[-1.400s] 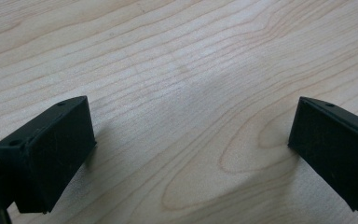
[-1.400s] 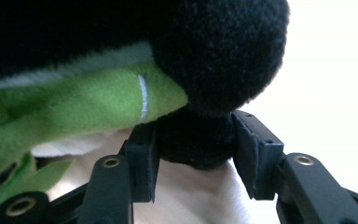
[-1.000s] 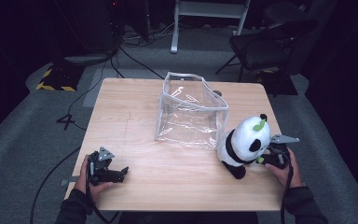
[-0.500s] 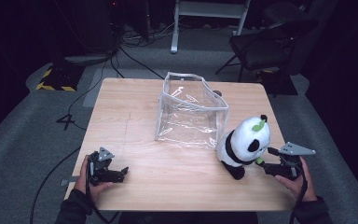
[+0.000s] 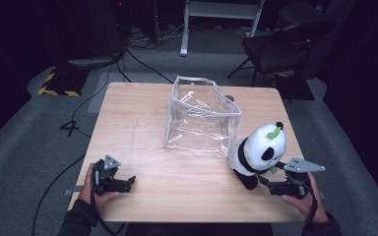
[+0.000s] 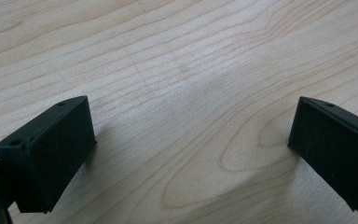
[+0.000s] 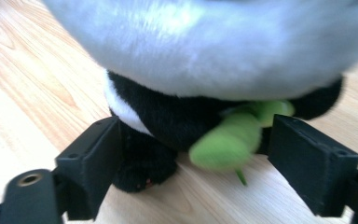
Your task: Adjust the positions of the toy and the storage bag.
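Wood table (image 5: 142,123), panda plush (image 5: 258,152) w/ right gripper (image 5: 268,184) jaws just opened, apart.

The panda (image 5: 257,153) is white with black limbs and ears and carries a bright green sprig. Beside it, the bag (image 5: 200,117) is clear with a pale grey trim. Under the panda, the worktop (image 5: 142,113) is light wood with wavy grain. Both claws are black, the right claw (image 5: 268,183) topped by a grey plate.
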